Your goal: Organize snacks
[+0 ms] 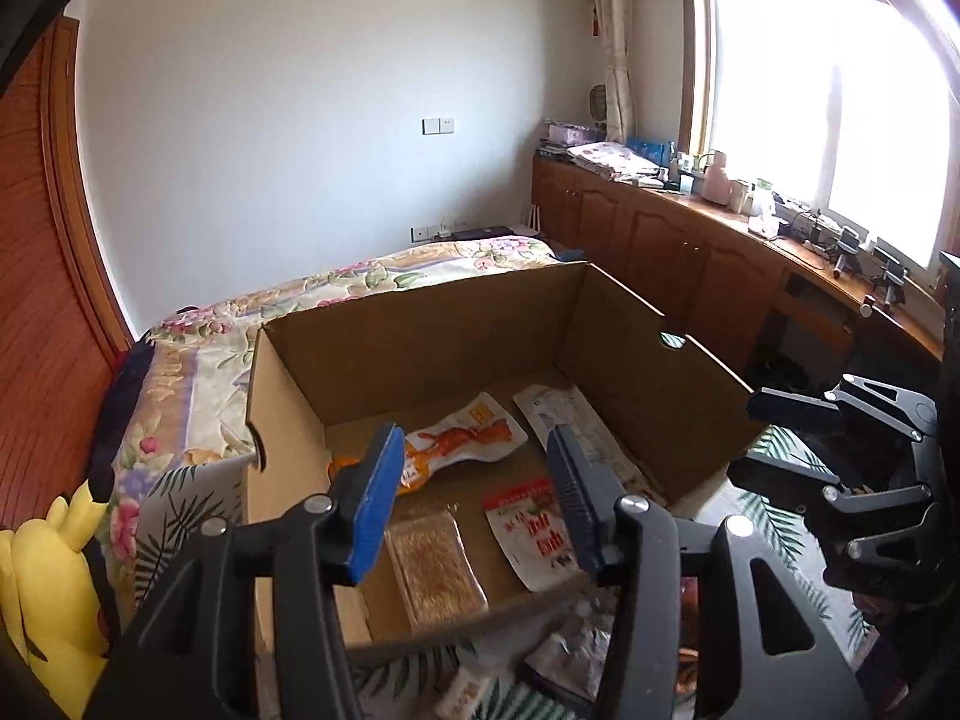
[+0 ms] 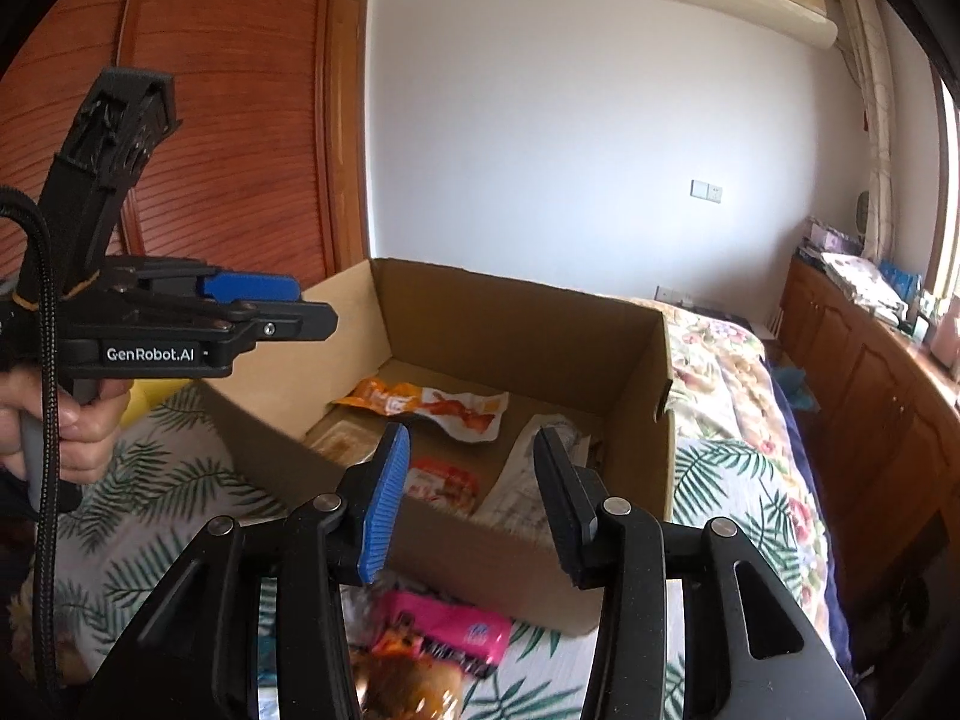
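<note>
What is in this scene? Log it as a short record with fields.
setting: bed with floral cover
box: open cardboard box on the bed
in box: orange packet, red-white packet, gold packet, white packet
outside box: pink packet on the bed, near side
left hand-held gripper: open, empty
right hand-held gripper: open, empty

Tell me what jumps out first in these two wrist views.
An open cardboard box on the floral bed dominates both views, with an orange snack packet and a few others on its floor. Both grippers, left and right, hover open above it; a pink packet lies outside, in front.
</note>
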Motion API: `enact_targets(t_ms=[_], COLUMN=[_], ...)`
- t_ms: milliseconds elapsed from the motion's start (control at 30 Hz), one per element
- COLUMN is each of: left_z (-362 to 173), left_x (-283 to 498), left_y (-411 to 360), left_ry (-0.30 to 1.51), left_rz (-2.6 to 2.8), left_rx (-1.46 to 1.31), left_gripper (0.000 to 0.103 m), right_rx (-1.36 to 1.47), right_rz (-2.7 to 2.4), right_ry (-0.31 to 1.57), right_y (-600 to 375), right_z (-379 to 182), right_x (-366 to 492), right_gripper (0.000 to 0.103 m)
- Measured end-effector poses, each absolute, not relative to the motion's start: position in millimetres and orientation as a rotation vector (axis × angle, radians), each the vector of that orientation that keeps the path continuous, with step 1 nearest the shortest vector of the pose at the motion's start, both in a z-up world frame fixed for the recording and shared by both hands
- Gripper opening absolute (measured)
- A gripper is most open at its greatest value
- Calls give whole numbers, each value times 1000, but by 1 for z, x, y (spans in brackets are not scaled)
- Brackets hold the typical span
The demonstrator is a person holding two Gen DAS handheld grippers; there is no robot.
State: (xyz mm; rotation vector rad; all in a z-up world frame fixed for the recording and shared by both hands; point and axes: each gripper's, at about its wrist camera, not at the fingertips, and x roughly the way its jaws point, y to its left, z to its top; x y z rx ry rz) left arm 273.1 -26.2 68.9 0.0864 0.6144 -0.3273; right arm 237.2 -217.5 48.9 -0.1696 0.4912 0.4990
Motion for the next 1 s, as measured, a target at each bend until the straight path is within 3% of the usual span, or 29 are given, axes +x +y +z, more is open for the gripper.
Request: enact_targets(t_ms=[467,1000], left_z=[66,10], left_x=[218,161], left_y=[-21,-28], left_ry=[616,690], left_rz=[-312,-318], left_rx=[96,70], left_gripper=[50,51], right_rx=[-160,-150], right_rz=[496,514], right_ry=[500,628], right_y=[-227,-232], right_z=[44,-9], right_x=[189,169], right_gripper=[44,44])
